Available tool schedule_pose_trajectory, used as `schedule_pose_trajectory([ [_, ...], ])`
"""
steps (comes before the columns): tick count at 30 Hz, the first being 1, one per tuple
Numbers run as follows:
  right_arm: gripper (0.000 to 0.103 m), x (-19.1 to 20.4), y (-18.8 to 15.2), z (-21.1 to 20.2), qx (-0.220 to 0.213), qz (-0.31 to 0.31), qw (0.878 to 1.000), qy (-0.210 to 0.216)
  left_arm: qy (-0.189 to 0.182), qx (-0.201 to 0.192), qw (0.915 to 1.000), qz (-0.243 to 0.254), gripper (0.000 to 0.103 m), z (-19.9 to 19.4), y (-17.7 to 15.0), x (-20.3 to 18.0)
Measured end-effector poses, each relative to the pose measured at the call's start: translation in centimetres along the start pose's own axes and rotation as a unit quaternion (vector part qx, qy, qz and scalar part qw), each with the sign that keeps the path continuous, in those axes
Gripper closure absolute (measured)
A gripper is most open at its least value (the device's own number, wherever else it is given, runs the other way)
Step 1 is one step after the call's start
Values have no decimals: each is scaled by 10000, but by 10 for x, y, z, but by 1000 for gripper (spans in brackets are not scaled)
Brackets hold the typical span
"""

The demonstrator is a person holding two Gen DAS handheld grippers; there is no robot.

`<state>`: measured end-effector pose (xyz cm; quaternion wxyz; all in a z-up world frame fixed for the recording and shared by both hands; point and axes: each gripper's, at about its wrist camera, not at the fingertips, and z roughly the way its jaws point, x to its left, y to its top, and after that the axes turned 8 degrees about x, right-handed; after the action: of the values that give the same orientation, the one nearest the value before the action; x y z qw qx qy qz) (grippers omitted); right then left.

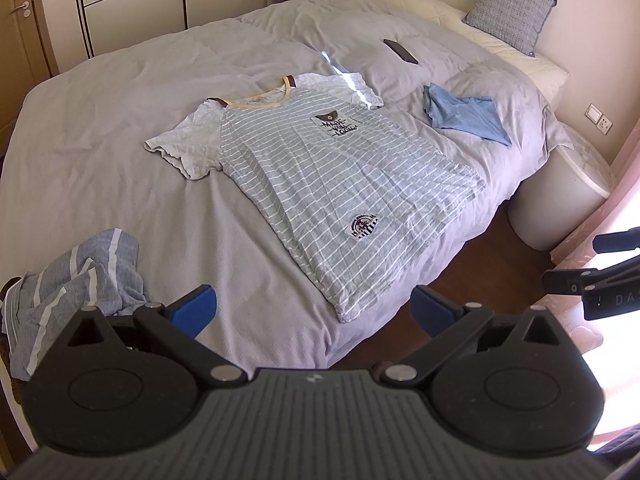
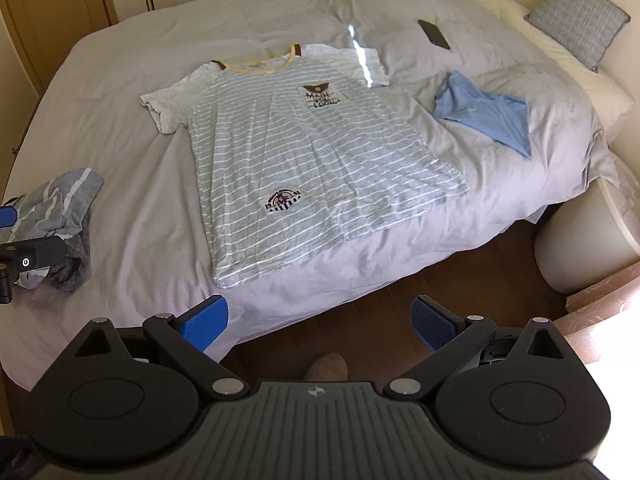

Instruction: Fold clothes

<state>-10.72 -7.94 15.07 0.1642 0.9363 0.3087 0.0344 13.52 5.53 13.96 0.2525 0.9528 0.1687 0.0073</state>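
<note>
A: Left wrist view: the striped T-shirt (image 1: 320, 176) is seen spread flat, front up, on the bed (image 1: 120, 120), its hem near the bed's near edge and its collar pointing away. Why would it be laid so?

B: A flat, opened garment is judged to be one made ready for folding; sleeves and hem are exposed and can be reached from the bedside. The left tool (image 1: 314, 308) is held above the near edge with its blue pads wide apart and nothing between them.

A: And the right tool (image 2: 320, 322)?

B: In the right wrist view it is likewise spread wide and empty, held over the floor just off the bed's edge, facing the hem.

A: How is the shirt itself described?

B: Grey with thin white stripes, pale wrinkled sleeves, a yellow-trimmed collar, one printed patch on the chest and another near the hem. A few soft creases are seen across the body.

A: Other clothes?

B: A blue garment (image 1: 466, 114) lies loosely folded beside the shirt; a crumpled striped garment (image 1: 76, 276) is bunched at the near left. A phone (image 1: 401, 51) rests further up the bed.
</note>
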Motion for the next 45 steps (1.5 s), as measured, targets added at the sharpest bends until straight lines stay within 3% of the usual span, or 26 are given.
schedule_pose_trajectory([
  [8,3,8,16,-1,-132,-117,9998,11,89,-167,9998,-63,1,3,5,16],
  [17,3,13,50,16,-401,-595,9974,-32,337,-208,9991,-171,1,42,38,46],
  [22,4,13,83,44,-560,-1158,9917,46,791,-255,9965,32,2,73,71,72],
  [26,11,23,123,75,-672,-1618,9840,322,1259,-177,9885,814,4,105,103,96],
  [31,25,57,175,111,-919,-2496,9619,635,1654,-145,9698,1785,9,139,141,130],
  [34,35,84,201,122,-1134,-3087,9415,733,1875,-139,9506,2469,16,163,155,149],
  [38,39,122,226,136,-1331,-3602,9190,893,2092,-235,9136,3480,19,204,160,175],
  [42,45,165,242,155,-1387,-3915,9048,938,1992,-399,8757,4380,19,247,167,206],
  [45,48,196,251,175,-1286,-3983,9044,836,1920,-464,8467,4941,23,284,174,234],
])
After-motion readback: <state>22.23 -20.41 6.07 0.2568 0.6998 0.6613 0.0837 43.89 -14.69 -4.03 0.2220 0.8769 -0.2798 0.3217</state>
